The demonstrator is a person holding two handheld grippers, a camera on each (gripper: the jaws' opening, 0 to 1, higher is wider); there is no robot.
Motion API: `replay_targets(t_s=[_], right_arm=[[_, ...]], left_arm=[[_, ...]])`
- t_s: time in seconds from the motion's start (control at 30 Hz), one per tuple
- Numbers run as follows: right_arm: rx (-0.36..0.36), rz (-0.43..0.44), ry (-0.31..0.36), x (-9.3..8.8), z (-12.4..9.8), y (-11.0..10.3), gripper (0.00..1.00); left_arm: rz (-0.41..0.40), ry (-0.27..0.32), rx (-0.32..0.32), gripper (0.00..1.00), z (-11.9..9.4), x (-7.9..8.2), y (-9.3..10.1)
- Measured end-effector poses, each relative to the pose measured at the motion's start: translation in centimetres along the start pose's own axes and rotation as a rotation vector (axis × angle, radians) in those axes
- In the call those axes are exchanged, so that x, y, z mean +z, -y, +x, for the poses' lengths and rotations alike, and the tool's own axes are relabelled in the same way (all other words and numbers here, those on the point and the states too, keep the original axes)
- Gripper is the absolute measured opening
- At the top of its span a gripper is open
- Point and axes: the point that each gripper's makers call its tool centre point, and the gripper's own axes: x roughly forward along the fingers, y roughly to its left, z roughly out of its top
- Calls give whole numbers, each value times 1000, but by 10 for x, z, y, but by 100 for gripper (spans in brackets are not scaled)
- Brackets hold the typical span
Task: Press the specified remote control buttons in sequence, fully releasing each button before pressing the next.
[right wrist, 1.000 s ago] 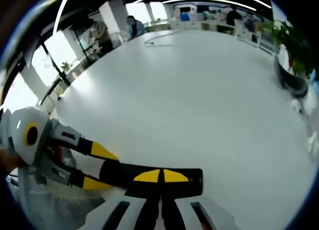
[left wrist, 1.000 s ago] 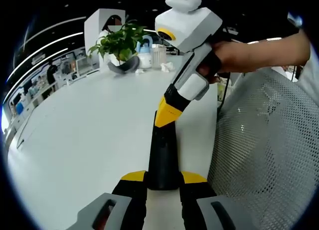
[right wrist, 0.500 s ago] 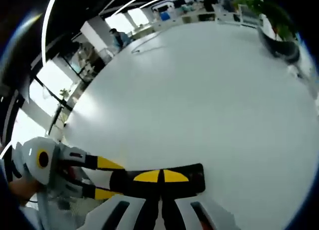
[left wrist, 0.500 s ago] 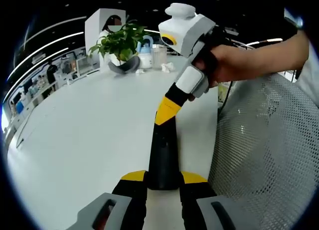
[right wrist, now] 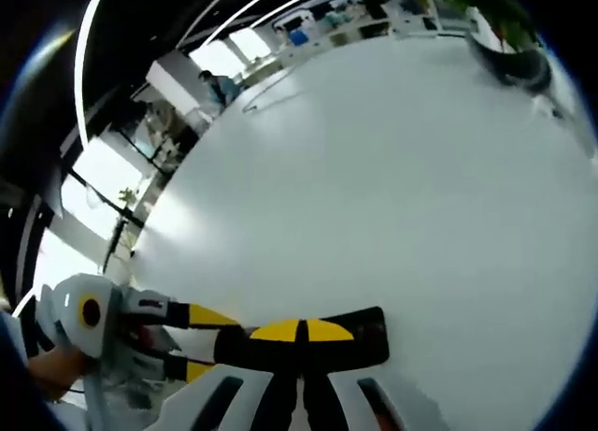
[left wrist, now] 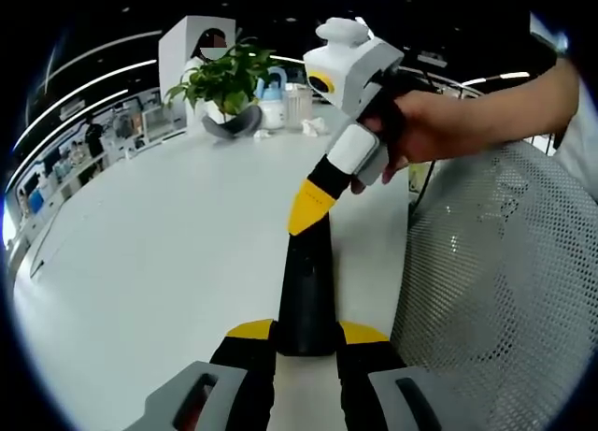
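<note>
A long black remote (left wrist: 306, 281) lies on the white table (left wrist: 168, 253), pointing away from me. My left gripper (left wrist: 306, 334) is shut on its near end, one yellow-tipped jaw on each side. My right gripper (left wrist: 306, 216), held in a hand (left wrist: 439, 122), comes down from the upper right. Its yellow tips are shut together and rest on the remote's far end. In the right gripper view, the remote (right wrist: 364, 333) lies crosswise under my right gripper (right wrist: 301, 331). There the left gripper (right wrist: 207, 342) clamps it from the left.
A potted plant (left wrist: 224, 80), a jug (left wrist: 273, 99) and small white items stand at the table's far end. A mesh chair back (left wrist: 495, 281) rises close on the right. In the right gripper view the plant pot (right wrist: 509, 62) sits far right, beyond broad open tabletop (right wrist: 392, 169).
The right gripper has tilted back a little while its tips stay on the remote's far end. The right view has rolled with the hand. The left gripper and remote have not moved.
</note>
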Motion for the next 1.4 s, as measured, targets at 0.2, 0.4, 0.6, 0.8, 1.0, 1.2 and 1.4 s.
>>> replay_targets(t_s=[0.2, 0.4, 0.6, 0.8, 1.0, 1.2, 1.4], right_arm=[[-6, 1, 13, 1, 2, 0, 0], [-39, -84, 2, 2, 6, -1, 0], [-98, -102, -22, 5, 12, -1, 0], [-233, -277, 35, 11, -9, 11, 0], [-241, -328, 50, 9, -19, 2, 0], [-208, -320, 3, -1, -15, -2, 0], [-184, -294, -43, -9, -12, -3, 0]], left_arm=[[-3, 2, 0, 24, 0, 0, 0], [-4, 3, 0, 24, 0, 0, -1], [-3, 3, 1, 24, 0, 0, 0], [2, 8, 1, 24, 1, 1, 0], [10, 5, -1, 24, 0, 1, 1], [15, 8, -6, 25, 0, 1, 1], [9, 12, 0, 25, 0, 1, 2]])
